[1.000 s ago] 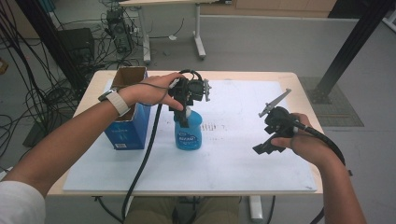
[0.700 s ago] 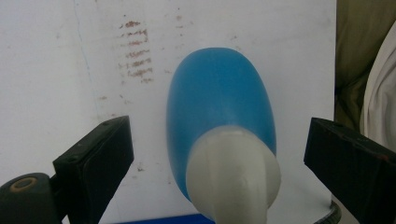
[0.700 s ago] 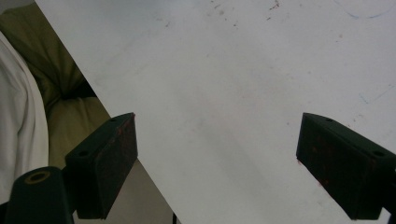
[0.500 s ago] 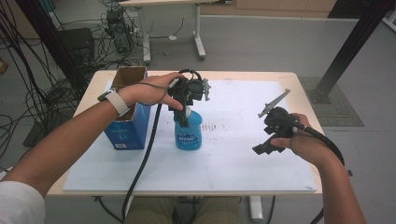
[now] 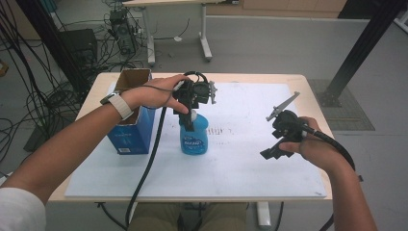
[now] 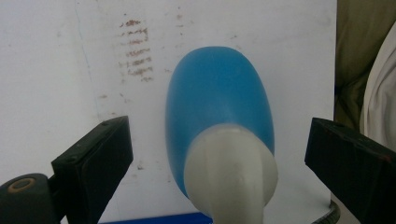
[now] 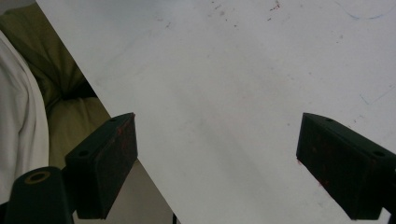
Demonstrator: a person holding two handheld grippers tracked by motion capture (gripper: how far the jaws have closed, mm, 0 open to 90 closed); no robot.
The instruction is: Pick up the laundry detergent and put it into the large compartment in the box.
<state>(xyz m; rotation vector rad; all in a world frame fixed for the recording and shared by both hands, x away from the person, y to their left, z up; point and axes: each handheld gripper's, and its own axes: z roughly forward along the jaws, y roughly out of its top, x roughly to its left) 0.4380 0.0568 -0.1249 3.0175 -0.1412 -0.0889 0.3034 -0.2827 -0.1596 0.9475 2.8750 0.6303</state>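
My left gripper (image 5: pixel 192 113) hovers over the smooth, rounded blue plastic bottle (image 5: pixel 194 137) standing on the white counter (image 5: pixel 250 159), fingers wide apart either side of its pale cap (image 6: pixel 231 172), untouched. My right gripper (image 5: pixel 276 147): fingers spread, empty.

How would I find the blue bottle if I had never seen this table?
Look at the big white sheet covering the table, then at its left part, where an open blue box stands at the edge. Just right of that box stands the blue bottle, directly under the left claw, whose jaws are open on either side of its top. Unlike the square box, it is rounded, with a white cap.
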